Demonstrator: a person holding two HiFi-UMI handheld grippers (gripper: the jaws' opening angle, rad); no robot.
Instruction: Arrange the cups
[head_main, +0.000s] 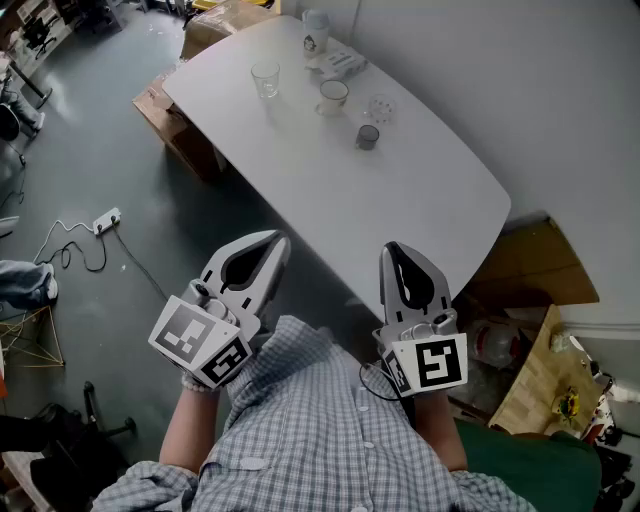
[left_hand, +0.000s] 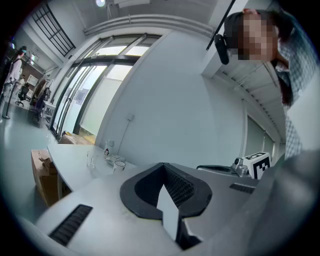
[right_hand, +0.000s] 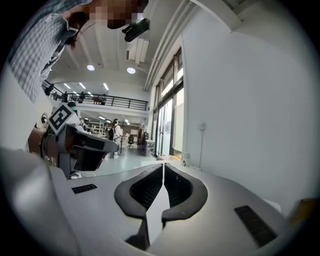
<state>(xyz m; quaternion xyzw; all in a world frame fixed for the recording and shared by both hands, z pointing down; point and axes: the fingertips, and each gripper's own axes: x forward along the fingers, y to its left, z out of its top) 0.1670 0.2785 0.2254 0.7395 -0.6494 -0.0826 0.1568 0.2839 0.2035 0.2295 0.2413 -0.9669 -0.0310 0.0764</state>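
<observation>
Several cups stand at the far end of the white table (head_main: 420, 200): a clear glass (head_main: 265, 79), a cream cup (head_main: 333, 95), a small dark cup (head_main: 367, 136), a clear low cup (head_main: 380, 107) and a tall printed cup (head_main: 316, 32). My left gripper (head_main: 272, 240) and right gripper (head_main: 392, 249) are held close to my body, short of the table's near edge, far from the cups. Both are shut with nothing between the jaws. In the left gripper view the left gripper (left_hand: 162, 165) points level toward the glass (left_hand: 91, 159) and cream cup (left_hand: 118, 166). The right gripper (right_hand: 163, 164) has its tips touching.
A white flat box (head_main: 342, 62) lies beside the tall cup. Cardboard boxes (head_main: 172, 125) stand under the table's left end, more cardboard (head_main: 530, 268) at its right. A power strip with cable (head_main: 105, 218) lies on the floor. A wall runs behind the table.
</observation>
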